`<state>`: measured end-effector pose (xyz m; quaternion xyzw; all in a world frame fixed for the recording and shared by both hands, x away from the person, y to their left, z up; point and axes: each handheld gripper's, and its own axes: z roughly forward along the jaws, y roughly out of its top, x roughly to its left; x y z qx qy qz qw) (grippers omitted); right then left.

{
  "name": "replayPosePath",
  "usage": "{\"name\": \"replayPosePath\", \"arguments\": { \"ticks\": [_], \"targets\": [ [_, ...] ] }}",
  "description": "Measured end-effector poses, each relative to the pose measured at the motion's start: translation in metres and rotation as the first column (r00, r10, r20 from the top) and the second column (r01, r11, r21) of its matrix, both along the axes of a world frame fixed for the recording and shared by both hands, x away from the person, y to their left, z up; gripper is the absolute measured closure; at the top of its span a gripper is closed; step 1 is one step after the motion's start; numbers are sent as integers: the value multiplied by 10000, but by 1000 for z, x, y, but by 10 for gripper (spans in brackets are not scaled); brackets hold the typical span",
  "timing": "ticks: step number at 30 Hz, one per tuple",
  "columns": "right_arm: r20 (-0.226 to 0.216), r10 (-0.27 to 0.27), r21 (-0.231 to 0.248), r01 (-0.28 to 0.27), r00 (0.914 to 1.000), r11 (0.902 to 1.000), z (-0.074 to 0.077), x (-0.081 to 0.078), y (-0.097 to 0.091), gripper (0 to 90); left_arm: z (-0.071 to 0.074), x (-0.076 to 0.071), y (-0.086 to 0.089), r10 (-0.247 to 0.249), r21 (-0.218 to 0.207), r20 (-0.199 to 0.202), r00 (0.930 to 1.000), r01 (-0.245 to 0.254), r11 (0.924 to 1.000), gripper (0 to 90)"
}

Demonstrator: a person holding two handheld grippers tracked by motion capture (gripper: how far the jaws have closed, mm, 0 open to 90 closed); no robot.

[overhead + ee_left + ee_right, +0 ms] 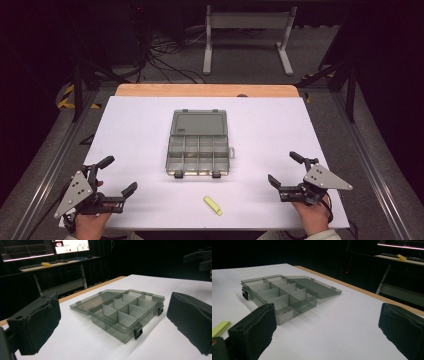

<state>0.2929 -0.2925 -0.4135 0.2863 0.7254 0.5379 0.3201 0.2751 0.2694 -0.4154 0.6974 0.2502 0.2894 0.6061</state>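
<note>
A smoky grey plastic organiser box (pixel 198 155) lies in the middle of the white table (pixel 140 130), lid folded flat toward the far side. Its several compartments (pixel 125 308) look empty, and two black latches (pixel 138 331) hang at the front. A small yellow stick (pixel 213 205) lies on the table in front of the box, and its end (pixel 219 328) shows in the right gripper view. My left gripper (pixel 117 175) rests open at the near left. My right gripper (pixel 285 169) rests open at the near right. Neither holds anything.
A wooden strip (pixel 205 90) runs along the table's far edge. Behind it stand a white desk frame (pixel 247 37) and loose cables (pixel 165 60) on the floor. Metal rails (pixel 45 170) flank the table. A desk with monitors (pixel 45 247) stands in the dark background.
</note>
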Motion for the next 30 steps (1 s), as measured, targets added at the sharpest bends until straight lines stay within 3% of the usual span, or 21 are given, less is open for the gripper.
{"name": "replayPosePath", "arguments": {
  "ticks": [30],
  "targets": [
    [-395,229,-118,-233,9990,9997,5,4,9,26,0,-1,1,61,-97,-31,10000,-61,9999,0]
  ]
}}
